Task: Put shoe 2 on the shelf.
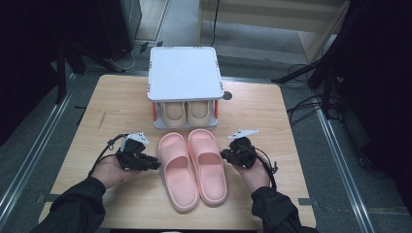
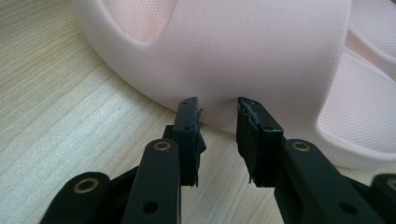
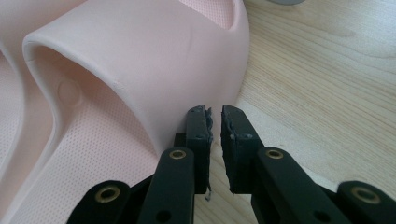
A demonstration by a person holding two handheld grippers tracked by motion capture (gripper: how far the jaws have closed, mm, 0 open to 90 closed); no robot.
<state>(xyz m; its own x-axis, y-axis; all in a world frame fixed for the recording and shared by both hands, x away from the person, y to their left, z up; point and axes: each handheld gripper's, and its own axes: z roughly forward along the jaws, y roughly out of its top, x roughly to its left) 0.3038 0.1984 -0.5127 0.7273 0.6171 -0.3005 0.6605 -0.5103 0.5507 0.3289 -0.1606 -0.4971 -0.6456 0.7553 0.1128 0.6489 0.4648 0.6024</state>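
Note:
A pair of pink slides lies side by side on the wooden table (image 1: 121,97), toes toward the rack. My left gripper (image 1: 158,165) sits on the outer side of the left slide (image 1: 179,170). Its jaws (image 2: 218,105) are open a little, tips at the strap (image 2: 243,51), with nothing between them. My right gripper (image 1: 222,155) is on the outer side of the right slide (image 1: 209,165). Its jaws (image 3: 214,112) are closed to a thin slit beside the strap's edge (image 3: 140,56), gripping nothing.
A white shoe rack (image 1: 183,73) stands at the table's back middle with a beige pair of shoes (image 1: 187,112) on its lower shelf, just beyond the slides' toes. Bare wood lies left and right of the hands. Dark stands and cables surround the table.

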